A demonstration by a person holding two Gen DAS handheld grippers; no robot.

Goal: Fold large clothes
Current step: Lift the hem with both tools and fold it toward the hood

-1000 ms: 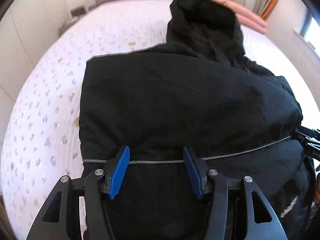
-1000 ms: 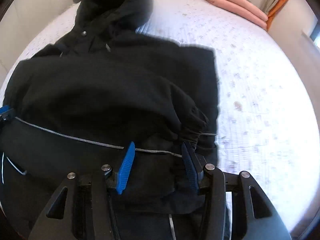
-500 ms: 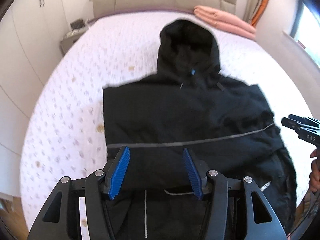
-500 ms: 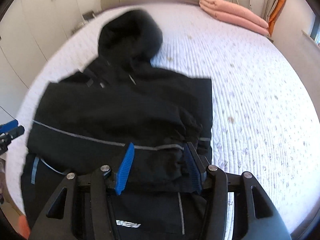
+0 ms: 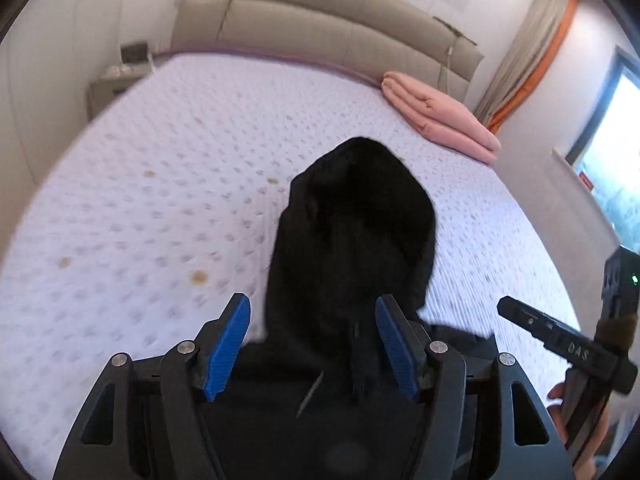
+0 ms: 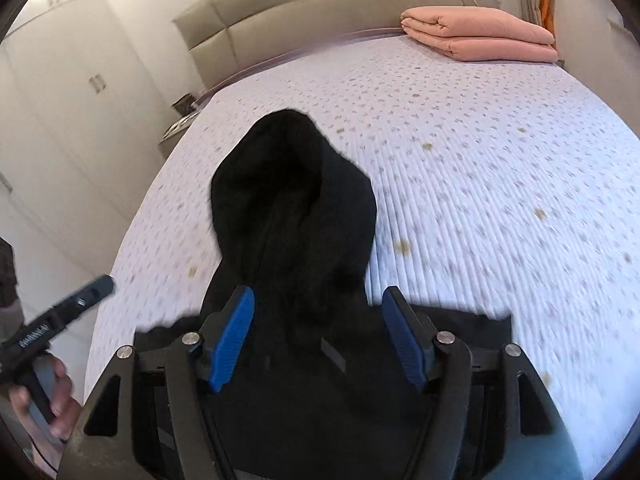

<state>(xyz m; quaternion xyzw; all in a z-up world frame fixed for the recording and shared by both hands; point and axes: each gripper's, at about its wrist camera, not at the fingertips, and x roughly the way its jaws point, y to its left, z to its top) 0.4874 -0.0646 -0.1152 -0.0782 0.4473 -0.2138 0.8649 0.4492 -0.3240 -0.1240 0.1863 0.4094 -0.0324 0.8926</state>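
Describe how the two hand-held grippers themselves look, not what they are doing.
The left hand-held gripper and right hand-held gripper match: black angular frames with silver screws, each carrying two ribbed blue finger pads. From the side, a gripper body shows pale lettering. A bare hand holds a grey handle.

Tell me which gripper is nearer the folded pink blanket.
Right. The right gripper is on the side of the bed where the folded pink blanket lies. The left gripper is farther across, toward the nightstand side.
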